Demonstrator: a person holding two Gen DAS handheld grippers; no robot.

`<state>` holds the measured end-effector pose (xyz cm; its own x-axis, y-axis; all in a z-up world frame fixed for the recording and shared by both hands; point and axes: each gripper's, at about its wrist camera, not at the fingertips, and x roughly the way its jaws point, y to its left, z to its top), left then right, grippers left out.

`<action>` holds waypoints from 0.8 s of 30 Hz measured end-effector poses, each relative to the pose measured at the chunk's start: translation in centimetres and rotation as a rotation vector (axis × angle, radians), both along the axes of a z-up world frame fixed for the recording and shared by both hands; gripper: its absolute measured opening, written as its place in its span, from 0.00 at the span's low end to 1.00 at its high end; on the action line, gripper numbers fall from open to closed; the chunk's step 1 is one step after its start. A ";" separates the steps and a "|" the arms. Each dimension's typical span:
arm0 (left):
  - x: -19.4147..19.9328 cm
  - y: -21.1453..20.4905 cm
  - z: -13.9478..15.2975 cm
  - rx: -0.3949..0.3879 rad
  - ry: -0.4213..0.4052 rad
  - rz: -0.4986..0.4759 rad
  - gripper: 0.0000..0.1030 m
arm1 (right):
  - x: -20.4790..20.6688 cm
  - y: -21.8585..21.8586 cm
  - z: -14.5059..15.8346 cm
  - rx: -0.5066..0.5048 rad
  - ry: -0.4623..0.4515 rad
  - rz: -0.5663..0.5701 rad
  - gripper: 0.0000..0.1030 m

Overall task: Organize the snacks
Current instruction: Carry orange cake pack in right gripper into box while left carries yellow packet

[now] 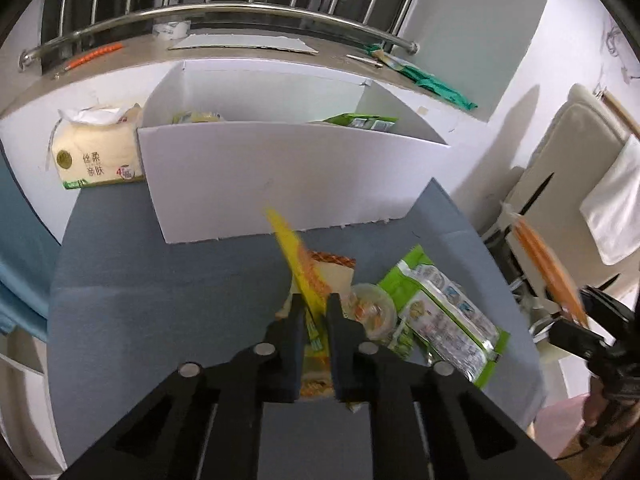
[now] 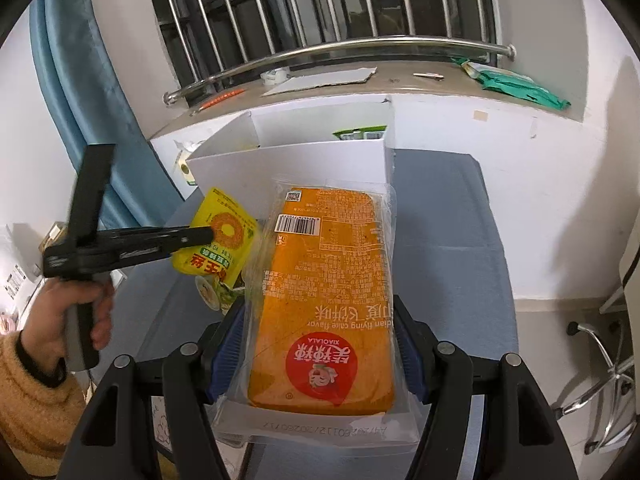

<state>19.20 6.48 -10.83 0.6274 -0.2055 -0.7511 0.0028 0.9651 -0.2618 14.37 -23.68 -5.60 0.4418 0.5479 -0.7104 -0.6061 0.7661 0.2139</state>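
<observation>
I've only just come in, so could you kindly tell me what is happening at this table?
A person is sorting snacks on a blue table with two handheld grippers. The left gripper is shut on a thin yellow snack packet, lifted off the table. The right gripper clamps a long orange packet in clear wrap. Behind stands an open white cardboard box that already holds some snacks.

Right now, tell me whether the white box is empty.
Not empty: green packets and a yellow one show above the white box wall.
</observation>
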 end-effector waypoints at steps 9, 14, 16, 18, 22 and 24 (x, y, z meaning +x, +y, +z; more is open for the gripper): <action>1.5 -0.9 -1.8 0.020 0.055 -0.029 0.36 | -0.4 1.4 -0.1 -0.001 0.000 0.031 0.69; 3.4 -2.6 -2.9 0.088 0.070 -0.030 0.89 | -0.2 0.9 -0.4 -0.006 0.012 0.014 0.69; 3.6 -2.9 -3.4 0.105 0.077 -0.043 0.89 | -0.3 0.7 -0.4 -0.008 0.012 0.009 0.69; 3.9 -2.8 -4.1 0.092 0.098 -0.049 0.80 | -0.3 0.4 -0.6 -0.013 0.014 0.003 0.69; 3.9 -2.1 -5.1 0.040 0.134 -0.084 0.51 | -0.1 0.1 -0.8 -0.012 0.025 -0.011 0.69; 3.7 -2.1 -5.3 0.042 0.129 -0.096 0.40 | 0.0 0.3 -1.0 -0.011 0.030 -0.010 0.69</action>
<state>22.91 4.34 -16.12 0.5038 -0.2266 -0.8336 0.0645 0.9722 -0.2253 14.36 -23.42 -6.62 0.4255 0.5355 -0.7295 -0.5914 0.7747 0.2237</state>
